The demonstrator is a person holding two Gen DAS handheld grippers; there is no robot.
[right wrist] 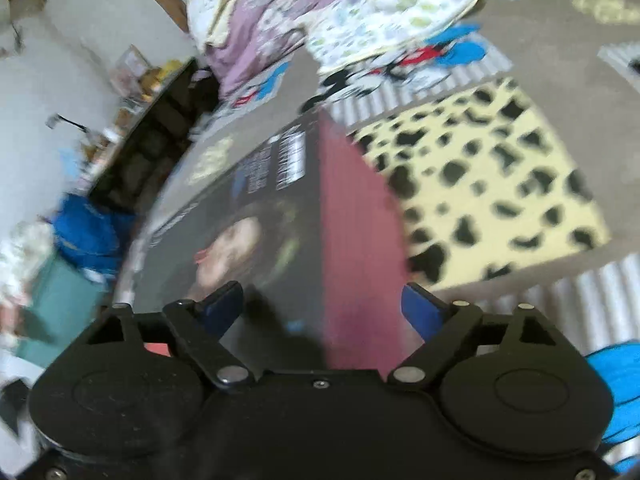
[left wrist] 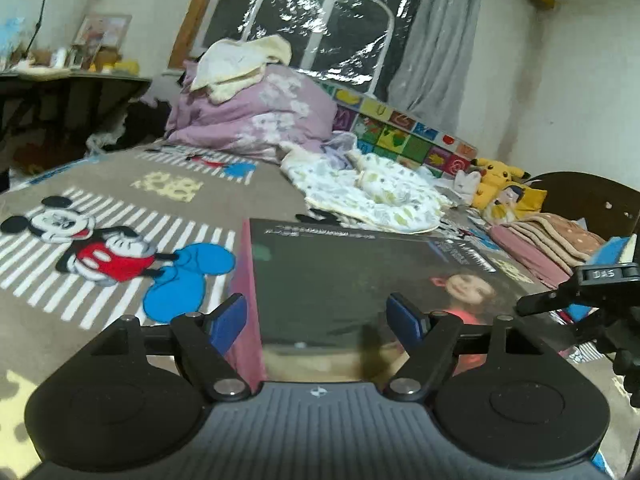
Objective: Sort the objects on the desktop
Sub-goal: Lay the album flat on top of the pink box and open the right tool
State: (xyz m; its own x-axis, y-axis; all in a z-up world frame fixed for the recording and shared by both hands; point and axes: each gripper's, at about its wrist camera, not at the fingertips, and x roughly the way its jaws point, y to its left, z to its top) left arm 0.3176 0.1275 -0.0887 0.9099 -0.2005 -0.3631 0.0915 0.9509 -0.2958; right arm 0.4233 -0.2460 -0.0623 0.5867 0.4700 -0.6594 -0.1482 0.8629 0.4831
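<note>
A flat dark box with a child's face printed on its top and dark red sides lies on the Mickey Mouse blanket. My left gripper is open, its blue pads either side of the box's near left corner, one pad beside the red side and one over the top. In the blurred right wrist view the same box fills the middle. My right gripper is open and straddles its near corner, the left pad over the dark top and the right pad beside the red side.
A purple quilt pile, a patterned baby cloth, Pikachu plush toys and folded blankets lie on the bed beyond the box. A black tripod clamp stands at the right. A cluttered desk stands at the far left.
</note>
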